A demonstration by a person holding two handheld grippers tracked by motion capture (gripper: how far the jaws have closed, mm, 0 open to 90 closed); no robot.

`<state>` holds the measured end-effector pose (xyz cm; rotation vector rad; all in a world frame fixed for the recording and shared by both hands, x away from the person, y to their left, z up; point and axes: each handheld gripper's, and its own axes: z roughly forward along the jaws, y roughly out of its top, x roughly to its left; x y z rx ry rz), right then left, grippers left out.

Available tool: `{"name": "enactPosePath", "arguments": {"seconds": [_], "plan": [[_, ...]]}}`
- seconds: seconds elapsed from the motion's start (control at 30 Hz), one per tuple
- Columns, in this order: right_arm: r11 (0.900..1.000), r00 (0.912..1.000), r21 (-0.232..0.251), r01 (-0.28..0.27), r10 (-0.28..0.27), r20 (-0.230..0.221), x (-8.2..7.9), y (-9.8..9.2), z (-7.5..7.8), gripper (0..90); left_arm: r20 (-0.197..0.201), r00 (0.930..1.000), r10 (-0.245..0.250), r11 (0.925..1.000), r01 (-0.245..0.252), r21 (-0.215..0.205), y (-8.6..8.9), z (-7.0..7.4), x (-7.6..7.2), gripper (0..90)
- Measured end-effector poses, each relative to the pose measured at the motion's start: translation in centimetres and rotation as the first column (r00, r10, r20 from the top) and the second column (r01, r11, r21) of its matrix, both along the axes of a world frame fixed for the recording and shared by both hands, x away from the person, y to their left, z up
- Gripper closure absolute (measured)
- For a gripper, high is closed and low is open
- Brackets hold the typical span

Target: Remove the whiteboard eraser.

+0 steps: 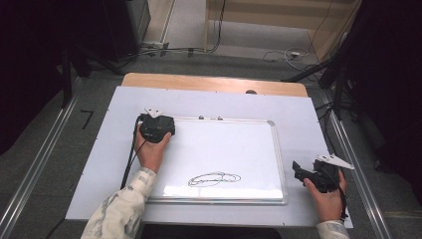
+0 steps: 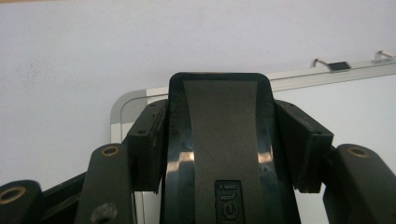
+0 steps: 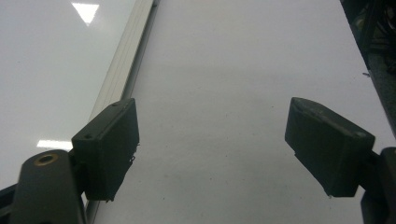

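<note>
Left gripper view: the left gripper [image 2: 219, 140] pinches the black eraser [image 2: 219, 154] at the whiteboard's [image 1: 224, 149] far-left corner; scribble [image 1: 214, 179] lies near-right. Right gripper [image 1: 304, 173] spread.

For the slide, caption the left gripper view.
Left gripper fingers clamp a black eraser over the whiteboard corner.

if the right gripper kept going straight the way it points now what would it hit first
Probably nothing soon. The right gripper, jaws open and empty, points along the bare white table cover, beside the whiteboard frame. The way looks free to the far edge, though depth is hard to judge.
</note>
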<state>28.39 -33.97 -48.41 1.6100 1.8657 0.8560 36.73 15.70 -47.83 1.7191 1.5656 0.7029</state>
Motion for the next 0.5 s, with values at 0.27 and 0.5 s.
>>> {"name": "enactPosePath", "arguments": {"seconds": [0.27, 0.5], "plan": [[1.000, 0.9999, 0.003, -0.011, 0.011, -0.006, 0.5, 0.6, 0.0, 16.2, 0.005, 0.9995, -0.031, 0.9995, 0.031, -0.011, 0.1, 1.0, -1.3, 41.1], [1.000, 0.9998, 0.002, -0.019, 0.019, -0.002, 0.5, 0.7, 0.0, 16.2, 0.005, 0.9985, -0.054, 0.9985, 0.054, -0.007, -0.1, 1.4, -2.3, 41.1]]}}
